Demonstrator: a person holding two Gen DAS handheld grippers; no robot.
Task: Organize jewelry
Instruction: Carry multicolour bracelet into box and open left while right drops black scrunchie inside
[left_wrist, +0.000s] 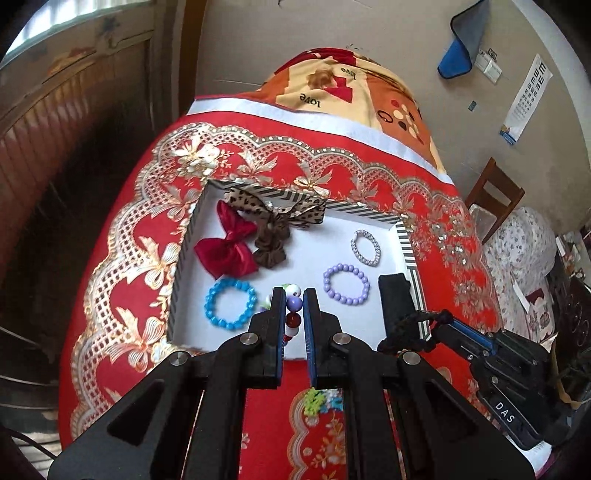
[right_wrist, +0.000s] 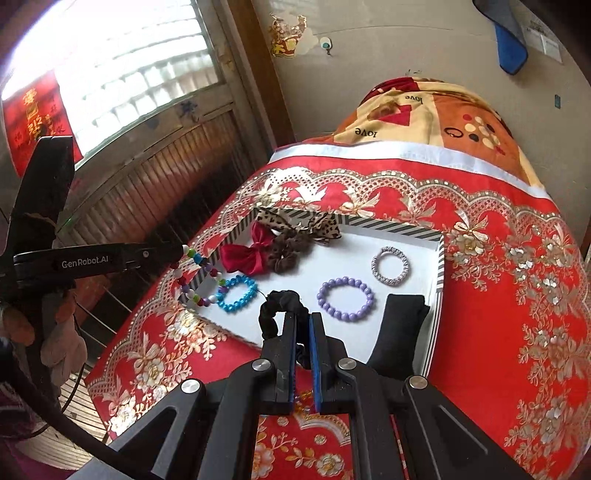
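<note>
A white tray with striped walls (left_wrist: 410, 251) (right_wrist: 440, 258) lies on the red cloth. My left gripper (left_wrist: 294, 295) is shut on a multicoloured bead bracelet (left_wrist: 294, 303) above the tray's near edge; the bracelet hangs from it in the right wrist view (right_wrist: 199, 280). My right gripper (right_wrist: 303, 317) is shut on a black scrunchie (right_wrist: 275, 306), also seen in the left wrist view (left_wrist: 410, 332), over the tray's near side. In the tray lie a blue bracelet (left_wrist: 231, 304), a purple bracelet (left_wrist: 346, 284), a silver bracelet (left_wrist: 365, 247), a red bow (left_wrist: 225, 247), a leopard bow (left_wrist: 277, 208), a brown scrunchie (left_wrist: 269, 247) and a black cushion (left_wrist: 395, 299).
The red floral tablecloth (left_wrist: 129, 258) covers the table, with a patterned blanket (left_wrist: 351, 88) behind. A wooden chair (left_wrist: 495, 195) stands at the right. A window and wood panelling (right_wrist: 129, 110) are at the left.
</note>
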